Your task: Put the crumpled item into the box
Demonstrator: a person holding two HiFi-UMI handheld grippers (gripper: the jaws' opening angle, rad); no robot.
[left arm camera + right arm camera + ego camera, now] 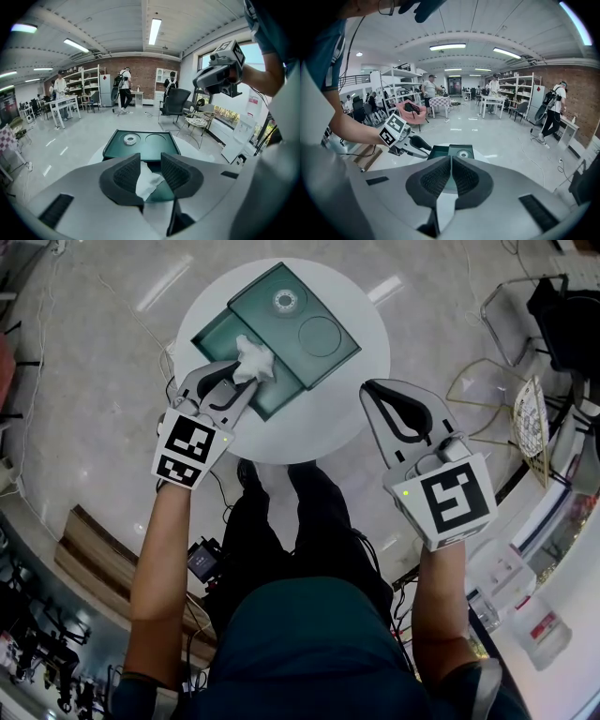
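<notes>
On the round white table (373, 338) lies a dark green box (217, 332) with its lid part (319, 329) beside it, and a pale ring (285, 302) sits on the lid. My left gripper (242, 379) hangs over the box's near edge. Crumpled white tissue (255, 360) rests between its open jaws. In the left gripper view the tissue (147, 183) leans on the left pad, with a gap to the right pad. My right gripper (373, 390) hovers at the table's right edge, and its pads (440, 177) are pressed together, holding nothing.
A wire-frame chair (511, 324) and a low rack (525, 423) stand on the floor to the right. Cables trail under the table. Shelves, desks and several people (124, 89) are far across the room. My legs stand close to the table's near edge.
</notes>
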